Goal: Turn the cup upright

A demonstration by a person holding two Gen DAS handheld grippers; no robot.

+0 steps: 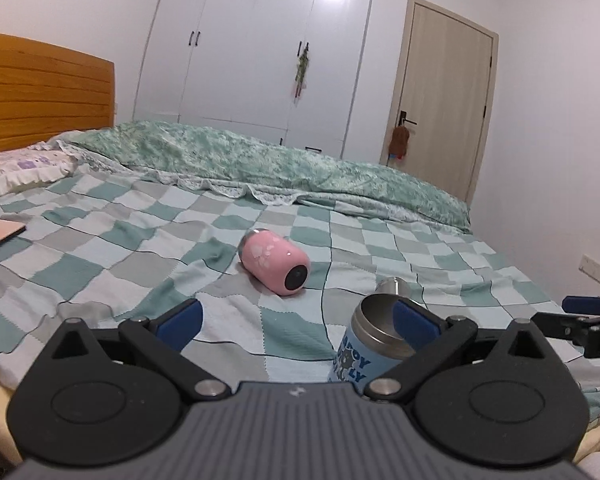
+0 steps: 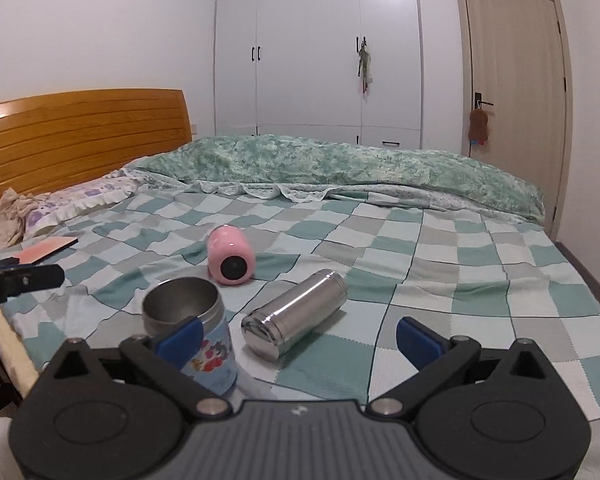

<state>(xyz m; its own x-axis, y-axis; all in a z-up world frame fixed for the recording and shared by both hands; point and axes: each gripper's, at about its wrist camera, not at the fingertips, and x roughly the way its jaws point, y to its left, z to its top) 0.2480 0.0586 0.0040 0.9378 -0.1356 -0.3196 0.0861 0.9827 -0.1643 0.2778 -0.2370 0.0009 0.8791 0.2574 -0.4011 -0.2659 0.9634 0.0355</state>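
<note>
A pink cup point(image 1: 274, 266) lies on its side on the checked bedspread, its dark base toward me; it also shows in the right wrist view point(image 2: 230, 255). A blue printed steel cup point(image 1: 366, 344) stands upright, mouth open, near the bed's front edge; it also shows in the right wrist view point(image 2: 198, 336). A steel flask point(image 2: 296, 314) lies on its side to its right. My left gripper point(image 1: 300, 322) is open and empty, its right finger in front of the blue cup. My right gripper point(image 2: 298, 338) is open and empty, its left finger in front of the blue cup.
A green quilt point(image 2: 340, 172) lies bunched along the far side of the bed. A pillow point(image 2: 80, 200) and a pink notebook point(image 2: 46, 251) lie at the left by the wooden headboard point(image 2: 80, 136). A white wardrobe point(image 2: 316, 48) and a door point(image 2: 516, 80) stand behind.
</note>
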